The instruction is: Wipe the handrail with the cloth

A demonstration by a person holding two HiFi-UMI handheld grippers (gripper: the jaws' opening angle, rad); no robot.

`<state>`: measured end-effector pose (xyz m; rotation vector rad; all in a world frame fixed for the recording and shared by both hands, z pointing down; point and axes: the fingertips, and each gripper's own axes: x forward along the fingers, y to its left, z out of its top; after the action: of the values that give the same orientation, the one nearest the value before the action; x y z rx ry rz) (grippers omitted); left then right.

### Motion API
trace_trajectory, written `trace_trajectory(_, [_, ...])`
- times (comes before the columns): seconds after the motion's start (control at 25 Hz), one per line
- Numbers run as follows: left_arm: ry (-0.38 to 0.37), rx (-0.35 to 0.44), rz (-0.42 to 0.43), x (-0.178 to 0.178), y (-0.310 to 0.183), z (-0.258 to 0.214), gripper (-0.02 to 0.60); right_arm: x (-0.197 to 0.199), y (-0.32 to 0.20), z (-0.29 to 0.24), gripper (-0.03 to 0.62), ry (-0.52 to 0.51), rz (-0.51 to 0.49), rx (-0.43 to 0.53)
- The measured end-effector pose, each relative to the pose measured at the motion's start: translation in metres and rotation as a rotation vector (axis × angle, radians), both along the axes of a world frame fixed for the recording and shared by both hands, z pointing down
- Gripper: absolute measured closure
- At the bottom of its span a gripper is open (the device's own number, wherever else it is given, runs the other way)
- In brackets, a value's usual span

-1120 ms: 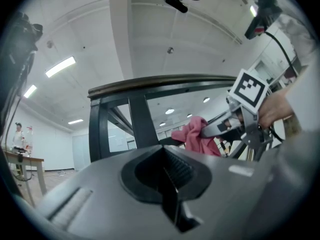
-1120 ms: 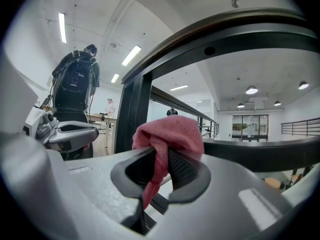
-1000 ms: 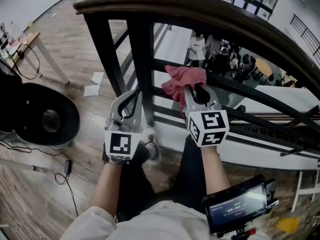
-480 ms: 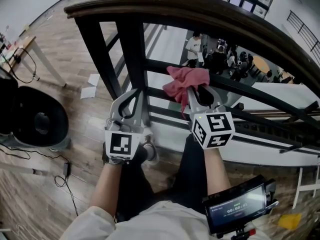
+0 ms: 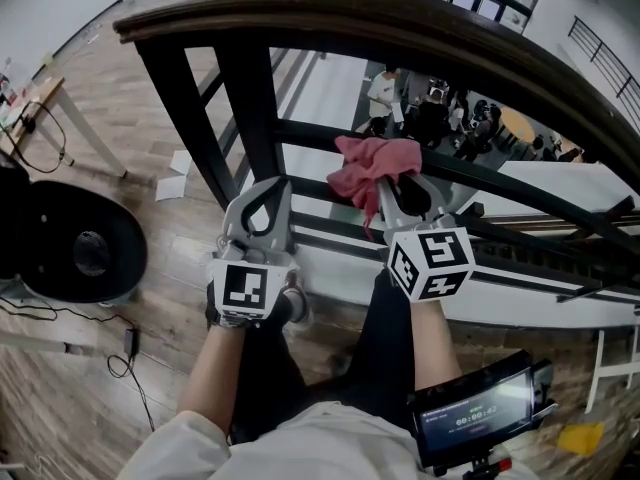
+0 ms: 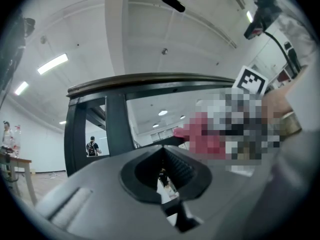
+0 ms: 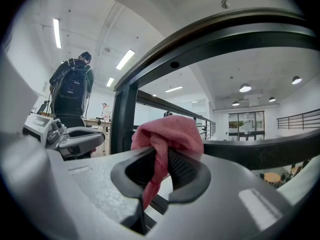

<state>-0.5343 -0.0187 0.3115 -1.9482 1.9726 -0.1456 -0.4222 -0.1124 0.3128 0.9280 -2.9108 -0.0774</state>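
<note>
Apparently wiping is not yet under way: the right gripper (image 5: 388, 186) has its jaws clamped on the cloth (image 5: 372, 161), which sits apart from the handrail (image 5: 400, 30) at its 12 o'clock. At its 9 o'clock, the left gripper (image 5: 266, 190) has its jaws together, empty.

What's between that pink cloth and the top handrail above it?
Nothing solid: open air separates the cloth from the handrail, seen in the right gripper view.
</note>
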Motion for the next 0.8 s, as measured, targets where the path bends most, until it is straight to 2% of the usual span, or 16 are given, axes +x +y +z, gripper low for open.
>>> trace_trajectory(0.44, [-0.031, -0.014, 0.037, 0.02, -0.015, 0.001, 0.575, 0.027, -0.008, -0.001, 0.533, 0.001, 0.009, -0.008])
trace_trajectory(0.6, [-0.002, 0.003, 0.044, 0.026, -0.017, -0.003, 0.575, 0.041, -0.012, -0.003, 0.533, -0.003, 0.026, -0.007])
trace_trajectory(0.8, [-0.009, -0.001, 0.055, 0.033, -0.021, -0.003, 0.575, 0.058, -0.016, -0.004, 0.533, -0.007, 0.053, 0.002])
